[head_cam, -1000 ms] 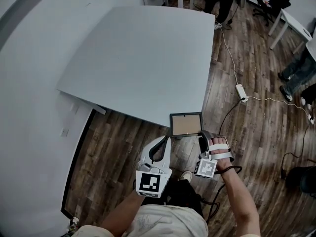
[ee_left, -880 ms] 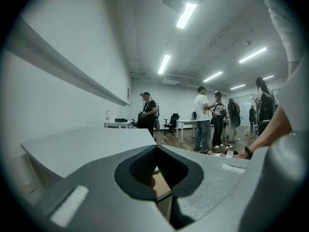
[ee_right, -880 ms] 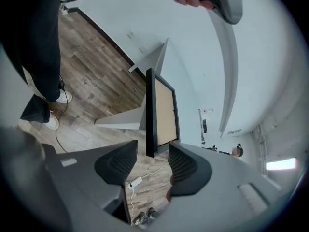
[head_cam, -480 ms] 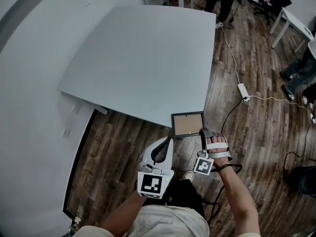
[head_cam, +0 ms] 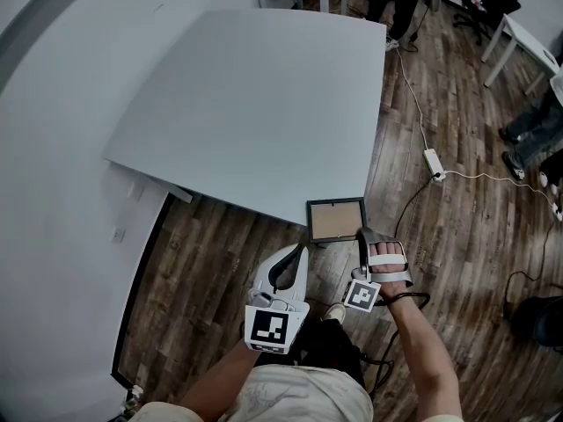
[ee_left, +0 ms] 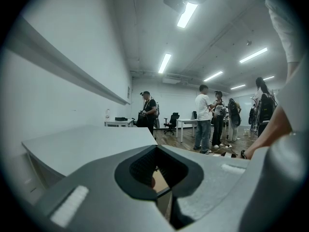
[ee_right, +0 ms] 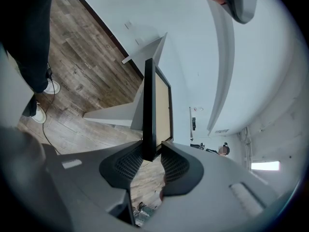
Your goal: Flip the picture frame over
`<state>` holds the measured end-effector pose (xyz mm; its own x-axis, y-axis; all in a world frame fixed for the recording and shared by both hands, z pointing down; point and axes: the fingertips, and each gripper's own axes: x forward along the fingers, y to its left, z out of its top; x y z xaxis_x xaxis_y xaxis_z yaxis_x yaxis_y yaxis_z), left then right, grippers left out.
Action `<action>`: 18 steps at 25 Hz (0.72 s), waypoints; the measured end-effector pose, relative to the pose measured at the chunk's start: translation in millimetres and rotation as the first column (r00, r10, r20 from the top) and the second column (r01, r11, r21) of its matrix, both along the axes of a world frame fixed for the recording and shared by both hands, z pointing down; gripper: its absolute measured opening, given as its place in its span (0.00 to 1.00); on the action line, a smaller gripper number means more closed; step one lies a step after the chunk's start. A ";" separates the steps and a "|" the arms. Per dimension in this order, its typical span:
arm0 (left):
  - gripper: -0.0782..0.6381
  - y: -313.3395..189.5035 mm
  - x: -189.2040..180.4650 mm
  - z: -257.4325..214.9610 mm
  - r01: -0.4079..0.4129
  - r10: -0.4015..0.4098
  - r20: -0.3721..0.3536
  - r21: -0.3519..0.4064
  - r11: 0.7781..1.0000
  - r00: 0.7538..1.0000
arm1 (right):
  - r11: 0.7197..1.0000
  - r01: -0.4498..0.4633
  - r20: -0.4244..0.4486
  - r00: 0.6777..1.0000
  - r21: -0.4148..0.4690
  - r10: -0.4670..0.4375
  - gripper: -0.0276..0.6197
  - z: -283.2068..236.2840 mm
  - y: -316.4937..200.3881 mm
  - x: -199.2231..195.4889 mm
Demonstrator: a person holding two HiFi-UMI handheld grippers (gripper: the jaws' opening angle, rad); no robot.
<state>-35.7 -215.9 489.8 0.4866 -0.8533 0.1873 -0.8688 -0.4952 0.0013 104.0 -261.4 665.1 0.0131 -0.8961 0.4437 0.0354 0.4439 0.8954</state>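
**Step in hand:** securing a hold on the picture frame (head_cam: 335, 221) before turning it over.

**How to do it well (my judgement):**
- Bite deep enough that both pads sit on flat faces, not only on the rim's lip.
- Lift the near side clear of the surface (head_cam: 255, 104) first.
- Then roll the wrist slowly, so the frame turns about its right side and comes down on the surface, not past the near edge.

**Risk:** a hold on one side of a stiff, flat plate can let it pivot in the pads. A firm squeeze and an unhurried roll should counter that. My left gripper (head_cam: 296, 249) could steady the free left side if the frame swings.

**Positions, left to right:**
- **Left gripper:** jaws tip to tip, nothing in them. It hovers off the near edge of the surface, just beside the frame's near left corner and apart from it. A bit of the tan panel and dark rim shows through the hollow behind the tips.
- **Frame:** at the near right corner of the surface, tan panel up, part of it overhanging the near edge. I cannot tell whether it rests there or is just lifted.
- **Right gripper (ee_right: 153, 154):** jaws have just been closing and now clamp the frame's near right rim. The rim stands edge-on between them, with a pad against each face as far as I can see.
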 end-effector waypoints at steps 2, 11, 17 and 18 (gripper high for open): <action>0.11 -0.8 -0.3 -0.8 0.001 -0.001 -0.004 -0.007 1.000 1.000 | 1.000 0.005 0.013 1.000 -0.009 -0.005 0.24 0.0 0.7 -1.6; 0.11 -1.7 0.5 -3.9 -0.002 0.002 -0.007 0.007 1.000 1.000 | 1.000 -0.001 0.069 0.998 0.010 0.000 0.21 -14.1 0.8 -3.6; 0.11 -4.4 1.9 -6.7 -0.002 0.003 -0.011 0.034 0.999 1.000 | 1.000 0.005 0.111 0.994 0.031 -0.009 0.19 -27.9 -2.5 -7.5; 0.11 -4.5 2.6 -7.3 -0.001 0.002 -0.012 0.035 0.999 1.000 | 0.999 0.009 0.118 0.993 0.036 -0.013 0.19 -30.2 -2.7 -8.0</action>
